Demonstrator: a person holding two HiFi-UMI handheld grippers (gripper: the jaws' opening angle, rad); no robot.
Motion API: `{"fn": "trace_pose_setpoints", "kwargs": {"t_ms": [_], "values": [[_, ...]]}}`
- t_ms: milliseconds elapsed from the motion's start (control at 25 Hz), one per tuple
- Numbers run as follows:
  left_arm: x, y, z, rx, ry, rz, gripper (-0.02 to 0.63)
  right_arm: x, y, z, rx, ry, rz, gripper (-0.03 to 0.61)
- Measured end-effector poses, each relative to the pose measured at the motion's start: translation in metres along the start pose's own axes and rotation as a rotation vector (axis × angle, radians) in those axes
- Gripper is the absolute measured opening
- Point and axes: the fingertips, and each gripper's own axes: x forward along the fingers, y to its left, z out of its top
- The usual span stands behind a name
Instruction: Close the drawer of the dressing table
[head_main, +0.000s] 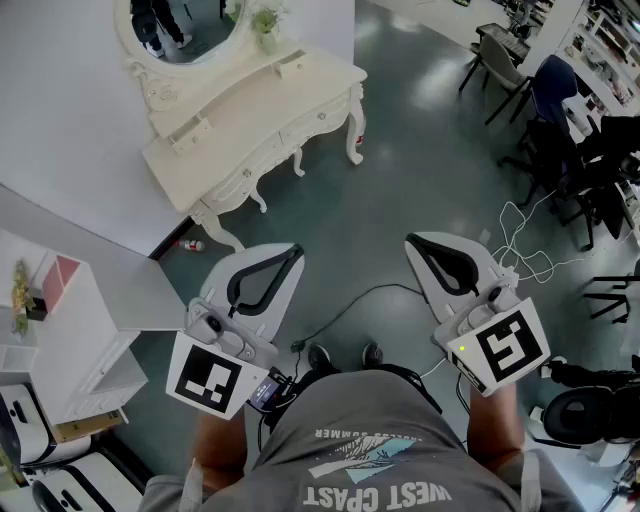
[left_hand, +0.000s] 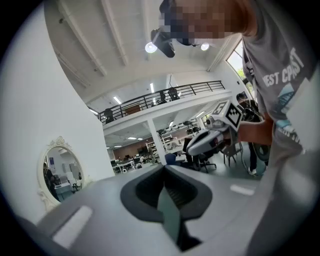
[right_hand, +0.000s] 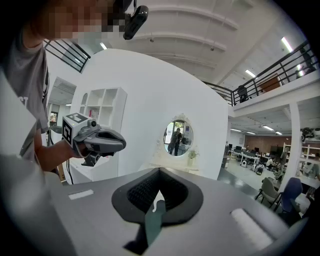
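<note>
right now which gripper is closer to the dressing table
The left gripper. In the head view its tip points at the floor just short of the dressing table legs, while the right gripper is off to the side, farther away.

I am wearing a grey T-shirt (head_main: 372, 425) with white letters, just behind my left gripper (head_main: 291, 252) and right gripper (head_main: 414, 243).

The person's grey T-shirt (head_main: 350, 425) carries large pale print, "WEST COAST", upside down in the head view. A smaller line beside it seems to end in "SUMMER". The left gripper view shows part of the same print, "EST C..AST". The marker cube (head_main: 210, 378) on the left hand-held gripper (head_main: 292, 252) and the one on the right hand-held gripper (head_main: 412, 242) bear black-and-white square codes only.
</note>
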Motion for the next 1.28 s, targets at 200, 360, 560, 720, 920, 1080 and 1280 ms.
{"fn": "trace_pose_setpoints", "kwargs": {"t_ms": [200, 360, 560, 720, 920, 1080, 1280], "values": [[-0.008, 0.004, -0.005, -0.003, 0.002, -0.004, 0.002, 0.005, 0.007, 0.002, 0.000, 0.003, -0.006, 0.000], [-0.015, 0.009, -0.009, -0.001, -0.002, -0.010, 0.002, 0.009, 0.014, 0.005, -0.001, 0.006, -0.015, 0.000], [-0.026, 0.017, -0.014, -0.001, -0.015, -0.020, 0.002, 0.017, 0.023, 0.008, -0.001, 0.014, -0.033, 0.000], [-0.036, 0.025, -0.020, -0.003, -0.028, -0.029, 0.002, 0.025, 0.031, 0.012, -0.002, 0.018, -0.051, 0.000], [-0.044, 0.029, -0.024, 0.005, -0.042, -0.042, 0.002, 0.029, 0.038, 0.018, 0.008, 0.006, -0.066, 0.002], [-0.047, 0.036, -0.027, -0.001, -0.035, -0.030, 0.002, 0.038, 0.034, 0.026, 0.052, -0.032, -0.054, 0.002], [-0.038, 0.049, -0.035, -0.002, -0.013, -0.005, 0.002, 0.058, 0.013, 0.026, 0.056, -0.050, -0.036, 0.002]]}}
